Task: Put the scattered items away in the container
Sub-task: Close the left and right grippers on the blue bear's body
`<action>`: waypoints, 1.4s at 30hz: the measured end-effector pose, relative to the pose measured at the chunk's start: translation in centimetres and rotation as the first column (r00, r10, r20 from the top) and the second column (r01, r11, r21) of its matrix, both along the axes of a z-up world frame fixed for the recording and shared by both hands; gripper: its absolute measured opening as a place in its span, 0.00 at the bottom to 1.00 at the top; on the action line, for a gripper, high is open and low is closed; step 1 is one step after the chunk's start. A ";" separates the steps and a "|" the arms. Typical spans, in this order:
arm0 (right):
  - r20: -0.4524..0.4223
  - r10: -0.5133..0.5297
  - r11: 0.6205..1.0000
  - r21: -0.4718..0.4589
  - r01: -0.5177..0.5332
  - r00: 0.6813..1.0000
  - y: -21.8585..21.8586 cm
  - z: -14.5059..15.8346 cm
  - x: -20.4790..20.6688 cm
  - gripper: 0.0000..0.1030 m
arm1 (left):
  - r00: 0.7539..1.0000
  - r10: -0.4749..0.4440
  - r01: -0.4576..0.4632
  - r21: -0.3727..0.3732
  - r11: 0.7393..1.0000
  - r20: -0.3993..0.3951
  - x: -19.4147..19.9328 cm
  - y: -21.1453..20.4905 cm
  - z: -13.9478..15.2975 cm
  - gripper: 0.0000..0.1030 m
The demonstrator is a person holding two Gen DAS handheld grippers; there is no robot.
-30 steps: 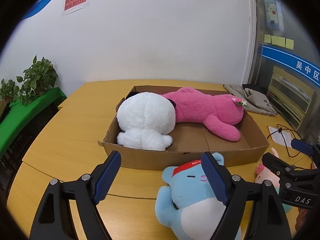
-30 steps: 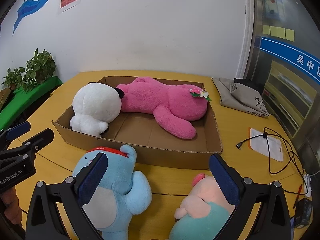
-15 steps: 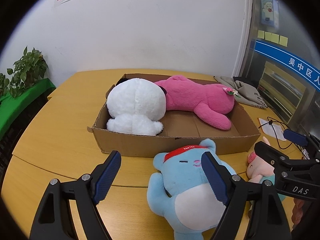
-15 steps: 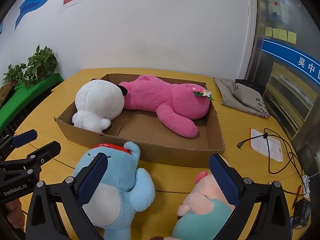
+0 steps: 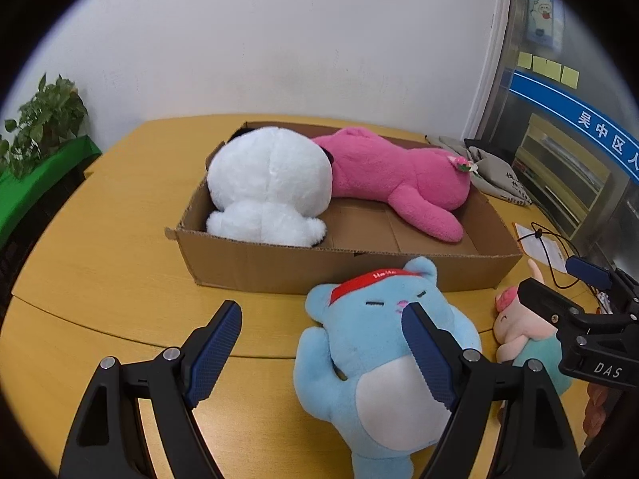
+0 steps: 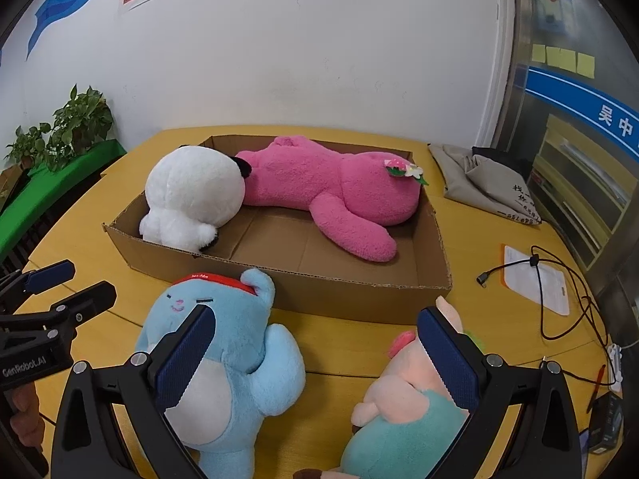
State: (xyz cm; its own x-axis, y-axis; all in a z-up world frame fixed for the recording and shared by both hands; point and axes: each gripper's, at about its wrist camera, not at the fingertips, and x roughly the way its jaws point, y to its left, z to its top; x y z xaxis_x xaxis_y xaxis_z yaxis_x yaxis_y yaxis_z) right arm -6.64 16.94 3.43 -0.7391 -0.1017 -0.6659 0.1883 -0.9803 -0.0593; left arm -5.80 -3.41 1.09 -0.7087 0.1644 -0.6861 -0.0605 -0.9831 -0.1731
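Note:
A shallow cardboard box (image 5: 319, 267) (image 6: 351, 291) on the yellow table holds a white plush (image 5: 271, 183) (image 6: 191, 195) and a pink plush (image 5: 399, 175) (image 6: 331, 187). A blue plush with a red headband (image 5: 375, 351) (image 6: 223, 343) lies on the table just in front of the box. A pink plush in a teal outfit (image 5: 523, 339) (image 6: 403, 407) lies to its right. My left gripper (image 5: 321, 349) is open, its right finger over the blue plush. My right gripper (image 6: 315, 355) is open, between the two loose plush toys.
A grey cloth bag (image 6: 487, 179) lies at the back right of the table. A black cable and a paper sheet (image 6: 535, 279) lie to the right of the box. Potted plants (image 6: 80, 123) stand on a green stand at the left.
Both grippers have pulled back and risen a little, so the box and plush toys sit lower and further right in the left view. Both stay open; nothing was grasped.

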 end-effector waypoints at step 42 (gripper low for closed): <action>0.278 0.595 0.791 -0.039 -0.610 0.754 -7.7 -10.7 4.2 0.96 | 0.827 -0.531 0.464 0.308 0.830 0.184 -2.3 2.4 -6.9 0.72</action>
State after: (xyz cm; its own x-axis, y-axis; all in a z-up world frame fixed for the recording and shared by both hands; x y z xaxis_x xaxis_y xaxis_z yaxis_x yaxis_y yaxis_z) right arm -2.44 9.21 -7.27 -0.3334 -0.4273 -0.8404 0.7547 -0.6552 0.0338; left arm -8.05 -1.03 -5.80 -0.2929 0.6292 -0.7200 -0.4515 -0.7548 -0.4759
